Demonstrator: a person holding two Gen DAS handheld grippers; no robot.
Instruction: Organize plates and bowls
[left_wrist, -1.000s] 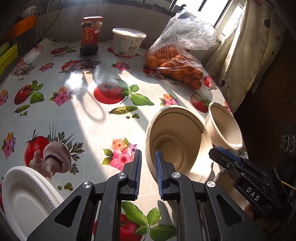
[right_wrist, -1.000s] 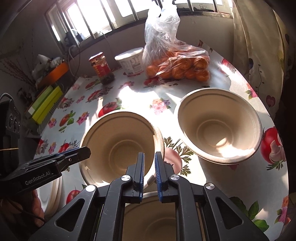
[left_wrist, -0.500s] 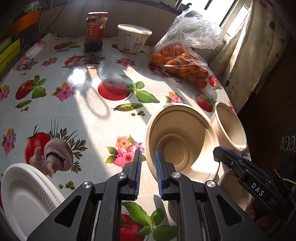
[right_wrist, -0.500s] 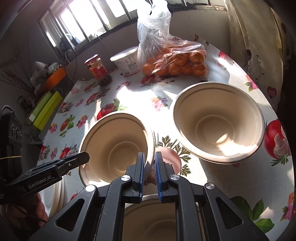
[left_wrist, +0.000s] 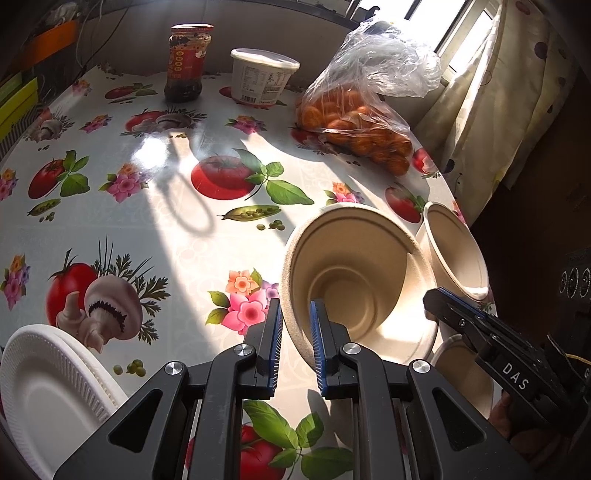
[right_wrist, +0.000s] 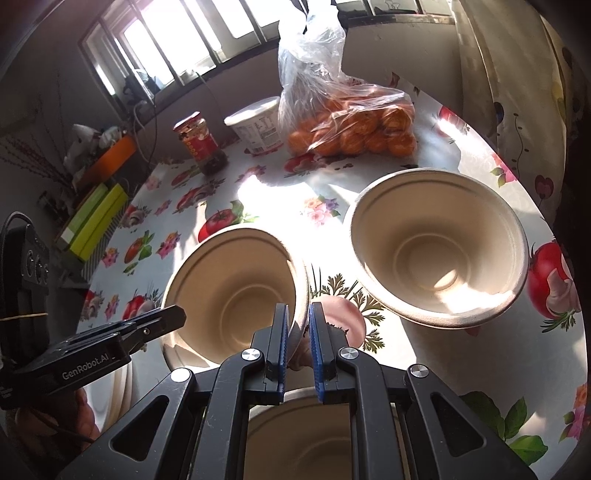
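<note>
- While sunlight is flooding the tomato-print tablecloth (left_wrist: 155, 229), the sorting is looking only partly done: three tan pulp bowls are sitting separately rather than nested.
- White foam plates (left_wrist: 48, 384) are lying already stacked at the near left edge of the table in the left wrist view, so the plate half of the job is looking further along than the bowl half.
- The left gripper (left_wrist: 295, 343) is straddling the near rim of the middle bowl (left_wrist: 354, 280), its blue-padded fingers (left_wrist: 275, 343) standing slightly apart with the rim between them; whether the pads are actually pressing the wall is not clear.
- The right gripper (right_wrist: 297, 339) is standing narrowly open around the opposite rim of the same middle bowl (right_wrist: 236, 295), one pad inside and one outside, seemingly touching or nearly so.
- That bowl is appearing tipped up off the cloth, tilting toward the left camera, which suggests both tools are sharing its weight.
- A second bowl (right_wrist: 439, 258) is resting upright on the table just to the right, apart from the held one.
- A third bowl (right_wrist: 299, 435) is sitting directly beneath the right gripper, likely the base for nesting.
- Judging from this, stacking all three bowls is remaining to be done.
- A sauce jar (left_wrist: 186, 62), white tub (left_wrist: 262, 79) and bag of oranges (left_wrist: 354, 122) are crowding the far edge, well apart from the work.
</note>
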